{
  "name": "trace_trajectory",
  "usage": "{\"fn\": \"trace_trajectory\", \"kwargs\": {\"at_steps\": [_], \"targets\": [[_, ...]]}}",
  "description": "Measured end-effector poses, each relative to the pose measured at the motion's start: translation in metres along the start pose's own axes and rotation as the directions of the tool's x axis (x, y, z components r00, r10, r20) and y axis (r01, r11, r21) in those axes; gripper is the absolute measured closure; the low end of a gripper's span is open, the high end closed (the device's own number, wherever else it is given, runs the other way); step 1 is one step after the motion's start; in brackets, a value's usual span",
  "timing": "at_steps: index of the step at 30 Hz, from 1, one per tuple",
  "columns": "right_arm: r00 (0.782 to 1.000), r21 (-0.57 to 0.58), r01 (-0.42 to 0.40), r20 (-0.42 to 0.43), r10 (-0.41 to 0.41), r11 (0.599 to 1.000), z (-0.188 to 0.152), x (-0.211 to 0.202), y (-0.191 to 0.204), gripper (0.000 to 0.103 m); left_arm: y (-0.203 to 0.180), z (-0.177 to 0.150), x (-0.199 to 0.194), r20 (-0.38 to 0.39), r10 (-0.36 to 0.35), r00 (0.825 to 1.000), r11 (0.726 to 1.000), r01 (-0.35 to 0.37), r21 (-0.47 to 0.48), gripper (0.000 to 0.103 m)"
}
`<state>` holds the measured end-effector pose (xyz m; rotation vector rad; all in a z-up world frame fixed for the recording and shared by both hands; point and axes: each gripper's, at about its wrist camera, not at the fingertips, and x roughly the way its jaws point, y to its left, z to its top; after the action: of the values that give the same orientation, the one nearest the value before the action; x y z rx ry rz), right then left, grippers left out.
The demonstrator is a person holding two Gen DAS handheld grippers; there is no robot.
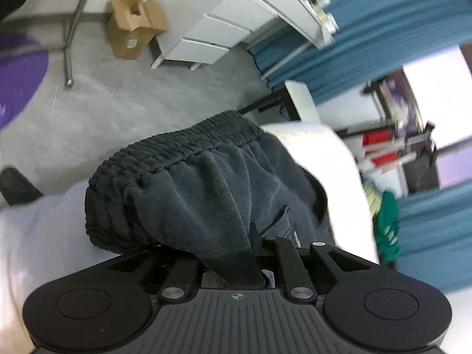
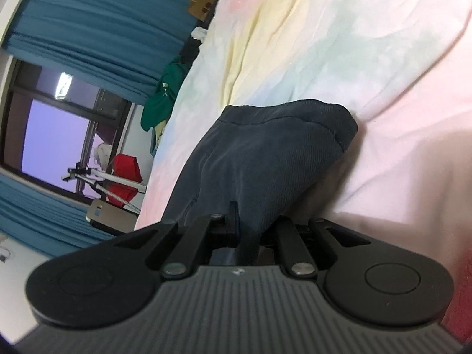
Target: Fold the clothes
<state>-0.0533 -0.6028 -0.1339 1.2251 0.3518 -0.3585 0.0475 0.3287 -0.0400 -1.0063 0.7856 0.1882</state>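
Bedroom scene: pastel tie-dye bedsheet (image 2: 309, 44) fills most of the right wrist view, pink, yellow and pale green patches, creased. Teal curtains (image 2: 97, 20) hang beyond the bed edge, with a window (image 2: 50, 135) between them. Green garment (image 2: 160, 100) is bunched at the bed's far edge, something red (image 2: 125, 174) sits below the window near a metal stand.

Left wrist view is tilted and motion-blurred. Grey floor (image 1: 132, 106), open cardboard box (image 1: 132, 23) just beside a white drawer unit (image 1: 212, 32), a metal leg (image 1: 70, 44) standing on the floor, purple shape (image 1: 17, 82) at the left edge. Same teal curtains on the right.

Task item: dark grey sweatpants (image 1: 206, 188), held at both ends.
- left gripper (image 1: 259, 253): jaws pressed together, pinching fabric just below the ribbed elastic waistband (image 1: 177, 150). Waistband bunches and stands up in front of the camera, over the white edge of the bed. A small label is visible on the cloth near the right finger, text too small to read.
- right gripper (image 2: 247, 224): jaws pressed together on the other end of the sweatpants (image 2: 274, 153). Stitched hem (image 2: 295, 118) arches up ahead of the fingers, cloth raised off the sheet and casting a shadow on the pink area to its right.

Cloth is squeezed thin between the pads in both views, no gap visible. Span of fabric between the two grippers is out of frame, so cannot tell if it hangs slack or taut.
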Motion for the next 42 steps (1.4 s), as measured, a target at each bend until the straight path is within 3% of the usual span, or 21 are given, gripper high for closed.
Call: {"fn": "trace_trajectory", "kwargs": {"at_steps": [2, 6, 7, 10, 11, 12, 14, 18, 21, 22, 24, 26, 28, 32, 33, 37, 40, 42], "targets": [[1.000, -0.005, 0.003, -0.013, -0.003, 1.000, 0.000, 0.001, -0.003, 0.092, -0.001, 0.002, -0.002, -0.020, -0.005, 1.000, 1.000, 0.005, 0.028, 0.088], [0.999, 0.032, -0.010, -0.044, 0.011, 0.999, 0.002, 0.003, -0.015, 0.090, 0.001, 0.000, -0.013, -0.038, 0.007, 0.999, 0.997, -0.005, 0.077, 0.067], [0.999, 0.028, -0.007, -0.054, 0.009, 1.000, 0.002, 0.005, -0.015, 0.086, 0.000, 0.000, -0.016, -0.044, 0.011, 0.999, 0.994, -0.006, 0.112, 0.061], [0.997, 0.017, -0.003, -0.083, 0.004, 1.000, 0.004, 0.013, -0.016, 0.064, -0.008, -0.005, -0.034, -0.049, 0.038, 0.998, 0.966, -0.024, 0.258, 0.056], [0.996, 0.009, -0.010, -0.085, 0.011, 1.000, 0.005, 0.016, -0.016, 0.062, -0.012, -0.008, -0.042, -0.037, 0.050, 0.998, 0.952, -0.037, 0.303, 0.052], [0.996, 0.003, -0.018, -0.085, 0.018, 1.000, 0.006, 0.019, -0.017, 0.062, -0.016, -0.012, -0.051, -0.016, 0.066, 0.998, 0.936, -0.056, 0.347, 0.042], [0.996, 0.009, -0.048, -0.072, 0.048, 0.999, 0.009, 0.026, -0.019, 0.062, -0.027, -0.023, -0.072, 0.077, 0.113, 0.991, 0.892, -0.136, 0.431, 0.037], [0.994, 0.031, -0.110, -0.015, 0.110, 0.993, 0.017, 0.042, -0.022, 0.060, -0.059, -0.050, -0.103, 0.197, 0.084, 0.977, 0.813, -0.182, 0.553, 0.025], [0.993, 0.028, -0.115, 0.011, 0.114, 0.993, 0.022, 0.059, -0.022, 0.067, -0.091, -0.075, -0.102, 0.244, 0.049, 0.968, 0.764, -0.194, 0.616, 0.023], [0.995, 0.017, -0.101, 0.011, 0.101, 0.995, 0.023, 0.064, -0.021, 0.080, -0.105, -0.084, -0.097, 0.262, 0.059, 0.963, 0.746, -0.217, 0.629, 0.022], [0.997, -0.013, -0.078, 0.013, 0.078, 0.997, 0.024, 0.070, -0.019, 0.083, -0.134, -0.110, -0.084, 0.324, 0.072, 0.943, 0.721, -0.274, 0.637, 0.018], [0.998, -0.051, -0.059, 0.025, 0.060, 0.997, 0.024, 0.072, -0.016, 0.085, -0.160, -0.138, -0.062, 0.342, 0.028, 0.939, 0.716, -0.258, 0.648, 0.013], [0.998, -0.086, -0.043, 0.036, 0.046, 0.995, 0.023, 0.071, -0.011, 0.085, -0.184, -0.166, -0.033, 0.316, -0.006, 0.949, 0.707, -0.219, 0.672, 0.011], [0.999, -0.132, -0.021, 0.043, 0.026, 0.991, 0.026, 0.068, -0.005, 0.086, -0.223, -0.207, 0.045, 0.180, -0.015, 0.984, 0.690, -0.120, 0.714, 0.011], [0.999, -0.157, -0.010, 0.049, 0.018, 0.988, 0.025, 0.067, -0.001, 0.086, -0.230, -0.216, 0.061, 0.167, -0.015, 0.986, 0.673, -0.113, 0.731, 0.013], [0.993, -0.317, 0.088, 0.101, -0.059, 0.944, 0.020, 0.062, 0.028, 0.086, -0.240, -0.244, 0.102, 0.238, 0.010, 0.971, 0.564, -0.202, 0.801, 0.013], [0.984, -0.409, 0.138, 0.161, -0.078, 0.902, 0.015, 0.051, 0.057, 0.086, -0.224, -0.246, 0.130, 0.188, 0.104, 0.977, 0.544, -0.214, 0.811, 0.013], [0.976, -0.465, 0.169, 0.200, -0.082, 0.869, 0.010, 0.044, 0.077, 0.086, -0.219, -0.247, 0.143, 0.243, 0.150, 0.958, 0.483, -0.286, 0.828, 0.013]]}}
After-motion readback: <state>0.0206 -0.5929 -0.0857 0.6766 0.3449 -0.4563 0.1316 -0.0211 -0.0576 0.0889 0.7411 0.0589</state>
